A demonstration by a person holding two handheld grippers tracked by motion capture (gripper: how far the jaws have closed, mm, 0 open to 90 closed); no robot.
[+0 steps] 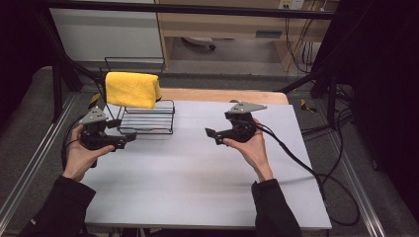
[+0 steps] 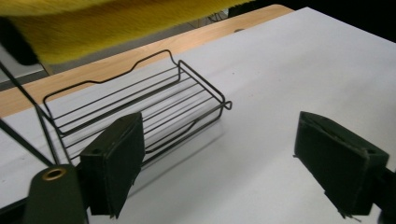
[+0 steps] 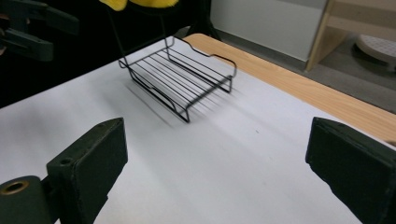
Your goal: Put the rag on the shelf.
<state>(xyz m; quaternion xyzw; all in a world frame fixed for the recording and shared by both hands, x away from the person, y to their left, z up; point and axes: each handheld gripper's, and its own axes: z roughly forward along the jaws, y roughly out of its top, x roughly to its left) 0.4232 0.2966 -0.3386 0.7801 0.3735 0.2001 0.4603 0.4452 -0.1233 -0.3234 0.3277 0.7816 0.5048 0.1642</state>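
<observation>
High view: I hold my left gripper point(image 1: 129, 138) beside the wire rack point(image 1: 148, 117), yellow cloth point(image 1: 132, 90) draped over its top. Left gripper view: jaws spread, empty, rack ahead. Right gripper view: my right gripper point(image 3: 219, 172) released, rack beyond.

Even overhead light leaves the white bench point(image 1: 197, 173) bright and the surroundings dim — soft shadows, no glare; the yellow cloth point(image 2: 116, 21) blurs near the left gripper's camera.
</observation>
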